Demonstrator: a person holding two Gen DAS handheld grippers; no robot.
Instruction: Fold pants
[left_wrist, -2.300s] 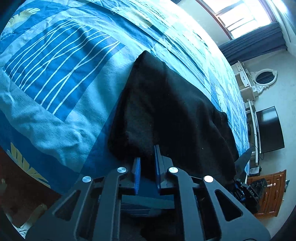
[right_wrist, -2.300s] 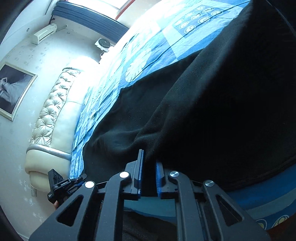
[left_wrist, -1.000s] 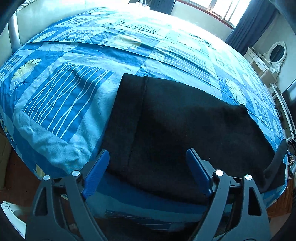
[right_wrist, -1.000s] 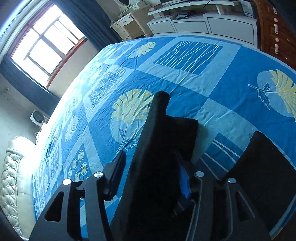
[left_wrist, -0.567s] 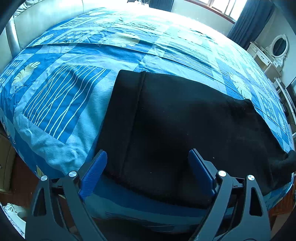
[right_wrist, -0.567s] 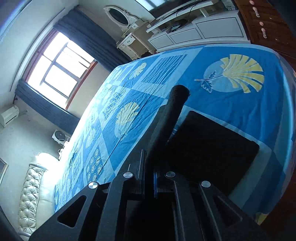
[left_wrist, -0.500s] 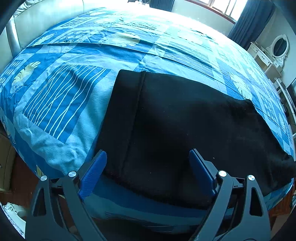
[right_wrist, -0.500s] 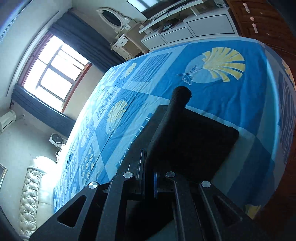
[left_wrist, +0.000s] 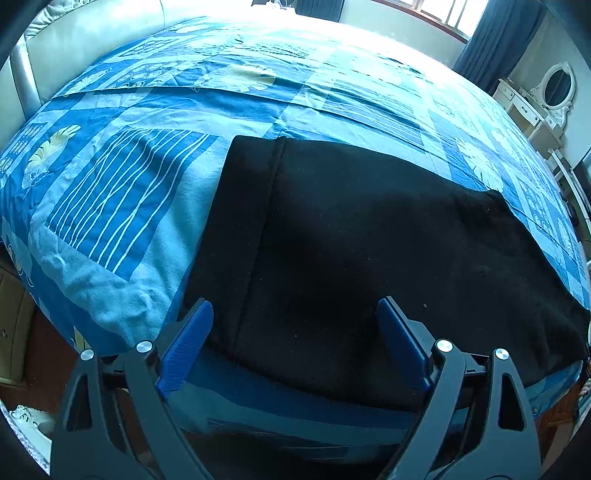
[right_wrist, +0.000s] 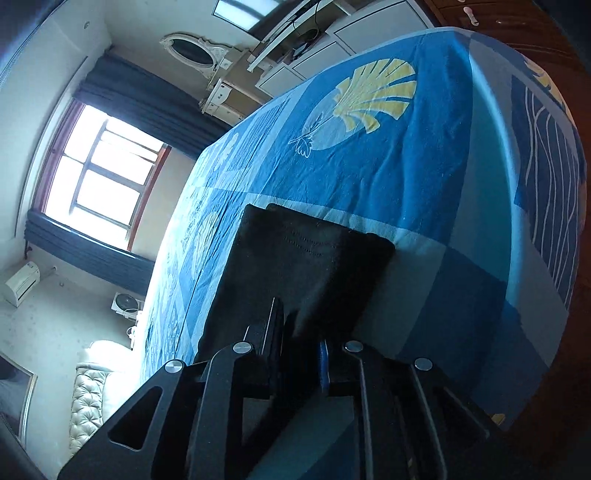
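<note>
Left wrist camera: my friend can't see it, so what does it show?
Black pants lie spread flat on a bed with a blue patterned bedspread. The left hand-held gripper hangs wide open over their near edge, gripping nothing. A window with dark curtains is behind.

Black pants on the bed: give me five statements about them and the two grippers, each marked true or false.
1. The black pants lie on a blue patterned bedspread. True.
2. The left gripper is clamped on the pants. False: its fingers stand wide apart, gripping nothing.
3. The right gripper has black fabric between its fingers. True.
4. The pants hang off a chair. False: they lie on the bed.
5. The bedspread is plain white. False: it is blue with leaf prints.
</note>
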